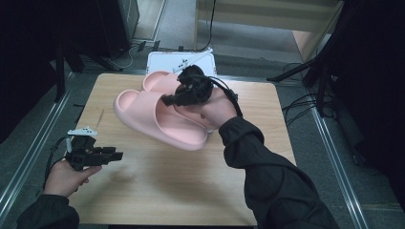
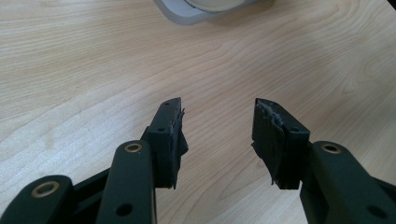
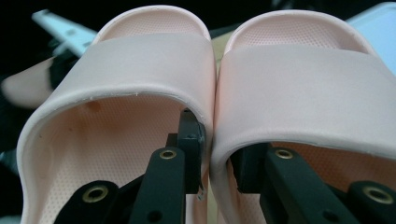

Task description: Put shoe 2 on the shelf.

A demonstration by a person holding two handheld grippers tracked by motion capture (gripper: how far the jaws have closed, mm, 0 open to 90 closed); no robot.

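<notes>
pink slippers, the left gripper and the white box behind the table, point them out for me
pink slippers [image 1: 157, 117], high view, on the sole of the nearer slipper.
left gripper [image 1: 118, 155], high view, at the tips of its open fingers.
white box [image 1: 165, 62], high view, on its top face beyond the table's far edge.

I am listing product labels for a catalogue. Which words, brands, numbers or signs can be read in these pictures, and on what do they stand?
None can be read.
Pink slippers: no print shows.
White box behind the table: dark marks, too small and blurred to read.
</notes>
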